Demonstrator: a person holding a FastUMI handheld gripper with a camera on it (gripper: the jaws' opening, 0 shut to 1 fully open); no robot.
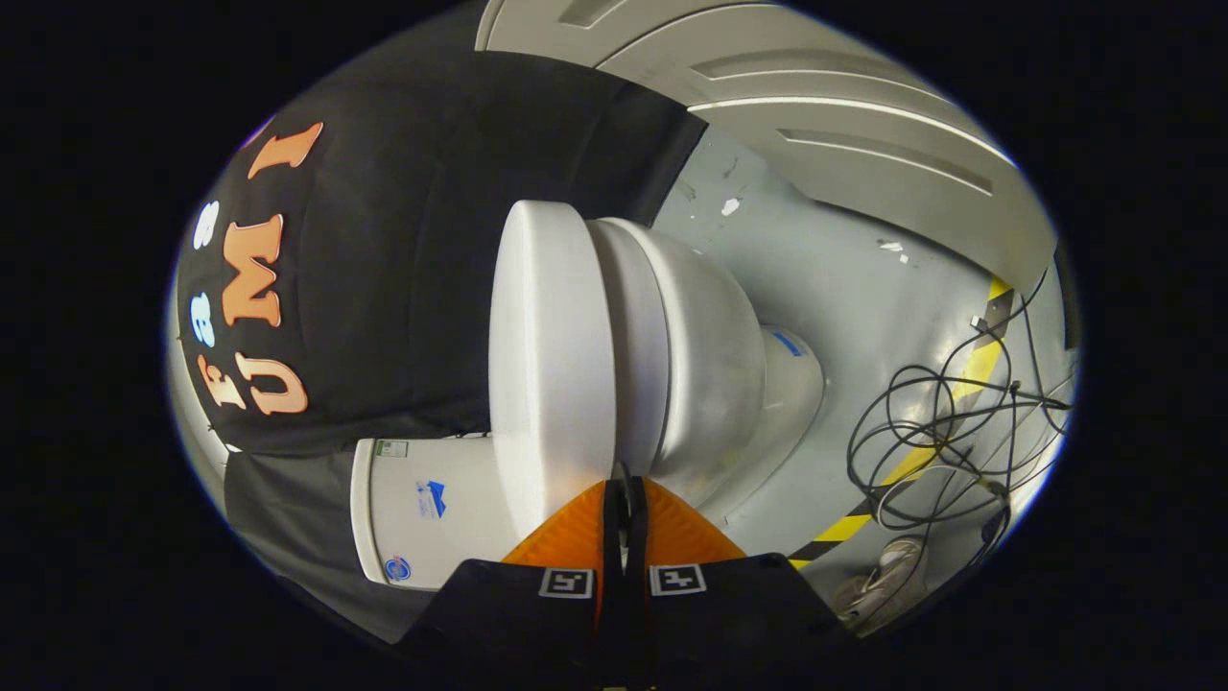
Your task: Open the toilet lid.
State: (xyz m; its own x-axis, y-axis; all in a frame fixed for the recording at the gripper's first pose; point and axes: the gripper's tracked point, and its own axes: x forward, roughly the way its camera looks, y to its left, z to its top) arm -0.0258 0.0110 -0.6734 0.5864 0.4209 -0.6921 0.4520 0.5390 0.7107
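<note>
The hand-held gripper [625, 480] has its fingers closed together, holding nothing. The view is tipped sideways. The toilet lid [547, 355] is just ahead of the fingers and lies flat down on the toilet bowl [691, 355], so opening has not started. Next, I think the fingertips must get under the lid's edge and lift. The lid's long way runs from the tank [422, 509] to the front.

No legible text; the toilet tank [422, 509] bears unreadable blue stickers.
</note>
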